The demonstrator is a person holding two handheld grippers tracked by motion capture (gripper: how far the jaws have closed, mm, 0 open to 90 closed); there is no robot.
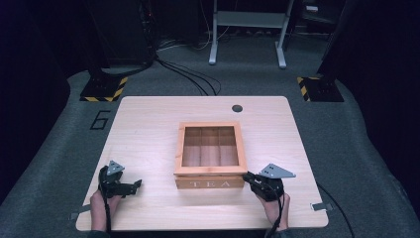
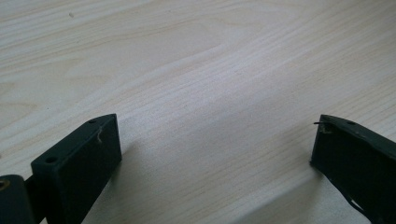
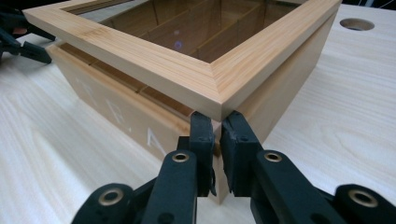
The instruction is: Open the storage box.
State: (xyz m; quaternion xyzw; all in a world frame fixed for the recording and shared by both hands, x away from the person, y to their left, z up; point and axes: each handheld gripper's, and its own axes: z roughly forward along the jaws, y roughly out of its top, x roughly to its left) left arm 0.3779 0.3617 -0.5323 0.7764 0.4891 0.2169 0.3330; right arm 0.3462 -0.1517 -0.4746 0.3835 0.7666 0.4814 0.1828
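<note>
My right gripper (image 3: 217, 122) is nearly clenched, its tips under the lid corner of the tea box (image 1: 210, 166) at mid-table. My left gripper (image 2: 215, 140) is spread wide over bare table (image 2: 196, 60), holding nothing.

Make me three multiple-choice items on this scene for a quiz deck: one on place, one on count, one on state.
1. Where is the right gripper?
A. at the tea box's near right corner
B. by the table's hole
C. off the table

2. How many compartments show through the tea box lid?
A. two
B. six
C. twelve

3. How do the left gripper jaws stand?
A. wide apart
B. shut on a cloth
C. shut on the lid

Answers: 1 A, jaws meet that corner; 2 B, two rows of three; 3 A, bare table between them.
</note>
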